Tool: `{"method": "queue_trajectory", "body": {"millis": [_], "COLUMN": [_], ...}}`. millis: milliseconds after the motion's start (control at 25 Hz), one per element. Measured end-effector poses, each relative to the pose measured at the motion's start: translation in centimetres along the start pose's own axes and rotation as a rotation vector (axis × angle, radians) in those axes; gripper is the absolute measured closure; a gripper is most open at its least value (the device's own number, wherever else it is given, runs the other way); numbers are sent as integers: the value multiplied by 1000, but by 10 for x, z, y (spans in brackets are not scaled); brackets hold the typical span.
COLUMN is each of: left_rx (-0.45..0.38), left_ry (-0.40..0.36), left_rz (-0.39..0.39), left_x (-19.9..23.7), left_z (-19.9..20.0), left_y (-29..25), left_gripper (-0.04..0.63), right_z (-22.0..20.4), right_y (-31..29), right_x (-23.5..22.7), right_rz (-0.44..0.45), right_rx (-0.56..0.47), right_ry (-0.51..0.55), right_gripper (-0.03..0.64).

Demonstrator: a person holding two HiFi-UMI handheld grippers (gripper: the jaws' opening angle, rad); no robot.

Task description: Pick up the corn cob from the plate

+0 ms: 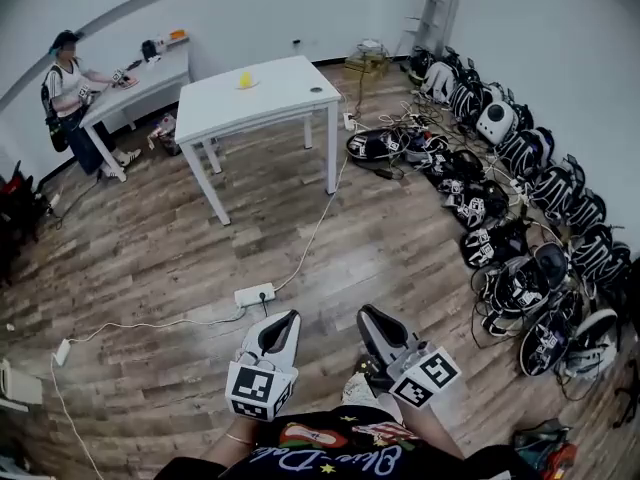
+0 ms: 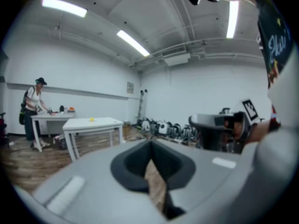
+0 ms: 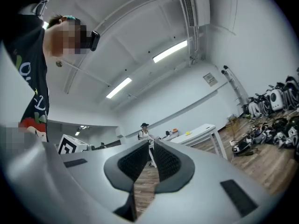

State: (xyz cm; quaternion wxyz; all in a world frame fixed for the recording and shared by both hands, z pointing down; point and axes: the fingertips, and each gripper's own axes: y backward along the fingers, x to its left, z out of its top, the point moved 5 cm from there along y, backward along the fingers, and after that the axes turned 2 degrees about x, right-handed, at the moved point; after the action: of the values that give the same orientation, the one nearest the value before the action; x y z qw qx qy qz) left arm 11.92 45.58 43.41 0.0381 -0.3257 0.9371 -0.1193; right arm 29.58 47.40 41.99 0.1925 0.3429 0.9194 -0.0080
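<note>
The corn [image 1: 245, 80] is a small yellow spot on the white table [image 1: 290, 93] across the room, too far off to tell cob from plate. It is likely light, stiff and apt to roll, so grip it across the middle. Wood floor [image 1: 180, 258], a cable [image 1: 310, 238] and a row of gear [image 1: 520, 208] lie between. The left gripper [image 1: 285, 320] and right gripper [image 1: 368, 314] are pressed together and empty.

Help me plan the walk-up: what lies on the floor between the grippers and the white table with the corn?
In the head view, only a white power strip and its cable cross the wood floor before the table.
</note>
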Motion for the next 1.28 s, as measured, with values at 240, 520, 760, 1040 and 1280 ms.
{"method": "queue_trajectory", "body": {"millis": [240,520,760,1040,1280], "left_rx": [-11,33,5,-73,-56], "left_ry": [-7,-3,29,-7,66], "left_rz": [179,190,247,307,350], "left_x": [45,86,185,337,424], "left_z": [36,47,70,126,121], "left_y": [-101,-191,-287,-349,-394], "left_gripper": [595,594,595,595,594], "right_z": [37,35,64,86,94], "right_y": [-70,-135,-251,-424,-540], "right_x": [-109,-202,-274,-325,-349], "right_rz": [123,120,162,214,292], "right_rx": [29,116,134,130,131], "right_ry": [-17,-109,-66,-81,-137], "right_gripper": [600,600,600,600,600]}}
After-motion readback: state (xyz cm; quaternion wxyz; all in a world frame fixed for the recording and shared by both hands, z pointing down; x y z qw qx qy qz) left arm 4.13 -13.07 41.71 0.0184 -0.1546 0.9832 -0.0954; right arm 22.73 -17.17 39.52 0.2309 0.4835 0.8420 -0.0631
